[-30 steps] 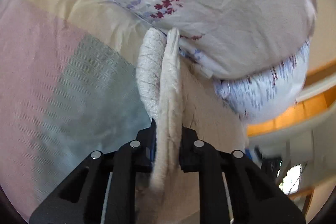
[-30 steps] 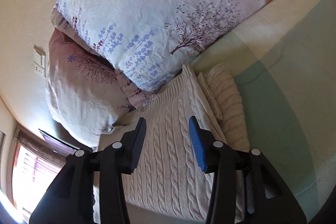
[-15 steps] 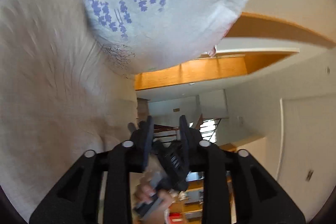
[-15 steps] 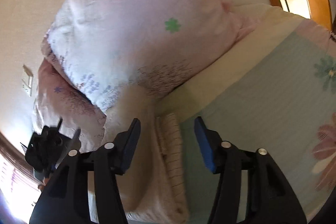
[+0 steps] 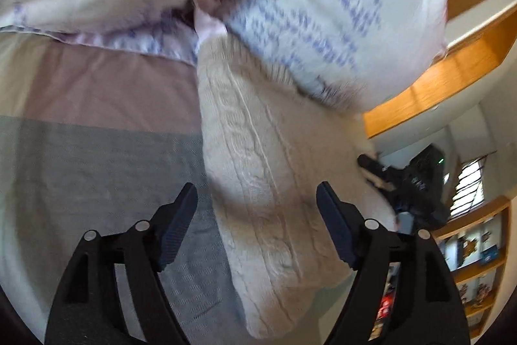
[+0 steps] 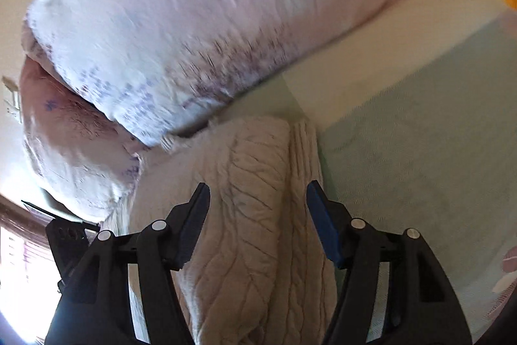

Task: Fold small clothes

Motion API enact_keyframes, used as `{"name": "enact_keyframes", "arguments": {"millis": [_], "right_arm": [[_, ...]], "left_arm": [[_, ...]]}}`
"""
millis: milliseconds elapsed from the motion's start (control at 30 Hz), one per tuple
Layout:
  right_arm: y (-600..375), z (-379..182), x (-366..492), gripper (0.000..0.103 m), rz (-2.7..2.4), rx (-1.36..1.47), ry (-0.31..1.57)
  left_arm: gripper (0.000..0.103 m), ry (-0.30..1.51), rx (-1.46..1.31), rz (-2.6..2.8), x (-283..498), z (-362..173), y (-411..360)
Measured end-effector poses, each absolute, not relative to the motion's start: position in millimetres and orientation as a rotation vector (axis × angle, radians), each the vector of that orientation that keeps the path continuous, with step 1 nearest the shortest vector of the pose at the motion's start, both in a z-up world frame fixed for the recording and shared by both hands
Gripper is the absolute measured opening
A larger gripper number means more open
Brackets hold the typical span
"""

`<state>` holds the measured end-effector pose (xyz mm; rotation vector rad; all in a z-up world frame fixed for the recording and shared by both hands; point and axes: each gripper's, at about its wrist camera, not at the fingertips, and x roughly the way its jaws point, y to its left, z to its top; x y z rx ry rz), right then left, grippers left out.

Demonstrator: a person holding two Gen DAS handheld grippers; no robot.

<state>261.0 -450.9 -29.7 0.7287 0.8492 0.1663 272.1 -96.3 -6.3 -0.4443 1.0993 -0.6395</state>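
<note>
A cream cable-knit sweater lies folded on the bed, its far end against the pillows. My left gripper is open, its fingers wide apart over the sweater's folded edge, holding nothing. The right gripper's body shows at the right of the left wrist view. In the right wrist view the sweater lies in long folds below my right gripper, which is open and empty, jaws on either side of a fold. The left gripper's body shows at the left edge.
Two floral pillows lie stacked at the head of the bed, also in the left wrist view. The bedspread has green, cream and pink panels. A wooden headboard or shelf and bookshelves stand at the right.
My left gripper was shut on a sweater fold one second ago; it let go, swung away, and now hovers open over the sweater. My right gripper stayed open and shifted along the sweater.
</note>
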Motion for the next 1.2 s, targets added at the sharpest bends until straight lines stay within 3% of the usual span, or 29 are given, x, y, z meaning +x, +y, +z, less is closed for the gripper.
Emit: {"name": "enact_keyframes", "arguments": {"millis": [100, 167, 200, 233, 300, 400, 500, 600, 667, 733, 800, 900, 933, 1100, 1200], "right_arm": [[-455, -37, 260, 0.065, 0.197, 0.753, 0.859], [-456, -43, 261, 0.027, 0.271, 0.811, 0.847], [-457, -47, 260, 0.012, 0.314, 0.862, 0.827], [-456, -48, 258, 0.012, 0.331, 0.886, 0.809], [-442, -39, 248, 0.011, 0.338, 0.831, 0.769], [-410, -19, 236, 0.01, 0.478, 0.809, 0.714], [-368, 0, 235, 0.01, 0.569, 0.732, 0.666], [-318, -7, 259, 0.012, 0.532, 0.577, 0.732], [-305, -18, 268, 0.022, 0.406, 0.484, 0.8], [-317, -19, 258, 0.049, 0.372, 0.539, 0.758], [-340, -16, 237, 0.058, 0.387, 0.636, 0.664], [-347, -21, 243, 0.055, 0.43, 0.671, 0.719], [-337, -27, 250, 0.01, 0.466, 0.664, 0.762], [-334, -28, 274, 0.008, 0.259, 0.604, 0.731], [-342, -34, 279, 0.014, 0.253, 0.634, 0.78]], "left_arm": [[0.084, 1.1, -0.418, -0.627, 280, -11, -116], [0.083, 1.076, -0.41, -0.619, 283, -13, -128], [0.07, 1.056, -0.419, -0.615, 284, -14, -131], [0.056, 1.051, -0.433, -0.621, 275, -11, -128], [0.039, 1.041, -0.494, -0.68, 272, -6, -113], [0.035, 1.034, -0.5, -0.76, 259, 11, -82], [0.037, 0.975, -0.391, -0.695, 243, 30, -44], [0.041, 0.965, -0.371, -0.566, 257, 25, -11], [0.049, 1.0, -0.387, -0.477, 271, 13, 13], [0.06, 0.975, -0.444, -0.448, 268, 13, 28], [0.069, 0.922, -0.417, -0.443, 259, 23, 31], [0.072, 0.831, -0.367, -0.463, 244, 39, 29], [0.073, 0.823, -0.363, -0.481, 241, 43, 23], [0.073, 0.826, -0.298, -0.521, 224, 46, -7], [0.073, 0.819, -0.207, -0.467, 206, 51, -12]]}}
